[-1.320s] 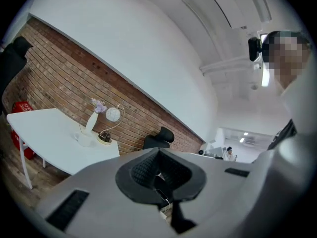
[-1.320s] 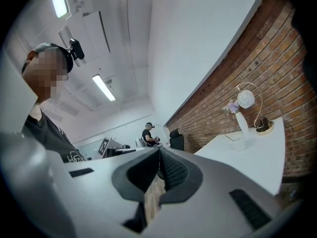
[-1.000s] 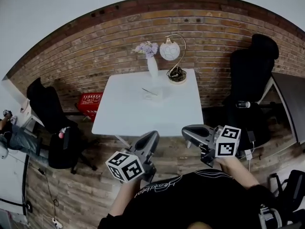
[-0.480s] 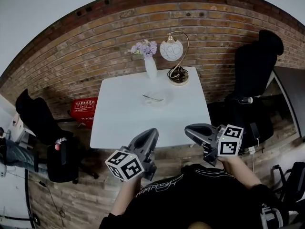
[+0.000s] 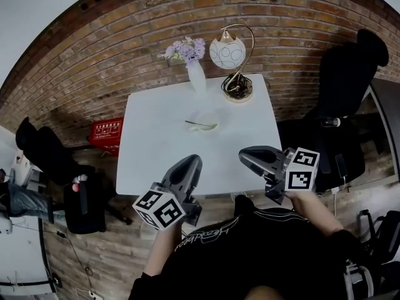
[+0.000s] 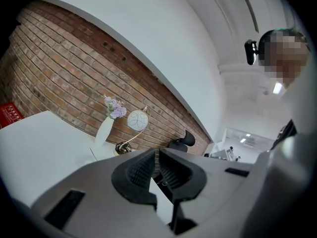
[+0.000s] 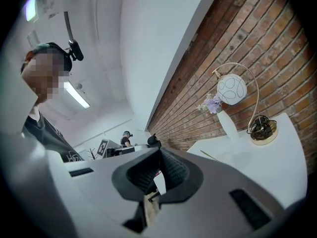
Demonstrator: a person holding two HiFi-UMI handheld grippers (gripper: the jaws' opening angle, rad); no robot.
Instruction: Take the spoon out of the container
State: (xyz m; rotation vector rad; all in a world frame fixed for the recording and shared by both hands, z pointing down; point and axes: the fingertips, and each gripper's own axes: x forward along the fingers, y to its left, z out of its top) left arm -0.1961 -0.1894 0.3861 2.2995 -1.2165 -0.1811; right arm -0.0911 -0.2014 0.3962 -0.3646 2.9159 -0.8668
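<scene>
Clear shallow container (image 5: 209, 115) sits mid-worktop (image 5: 156, 149), in front of the white vase (image 5: 196, 78) with purple flowers (image 5: 182, 48). The spoon (image 5: 200, 125) is in the container, lying flat with its handle toward the left of the head view and its bowl end to the right. Nothing else is visible in it. A gold arc lamp (image 5: 227, 53) with a globe shade stands at the far right corner, just beside the vase.

The left gripper (image 5: 191, 162) is over the worktop's near edge and points toward the far side. Its jaws are closed together with nothing between them. The right gripper (image 5: 245, 157) is level with it near the right edge, jaws also together and empty. The two are side by side but apart, and both are well short of the container. Forearms come up from the bottom of the frame, and the hands are mostly covered by the marker cubes.

The container rim is faint against the white top, so its exact outline is hard to tell. In the right gripper view only a thin line shows where the spoon lies. Red basket (image 5: 105, 131) on the floor to the left, and a black chair (image 5: 340, 83) to the right. A person (image 5: 14, 195) is cut off at the left edge.
</scene>
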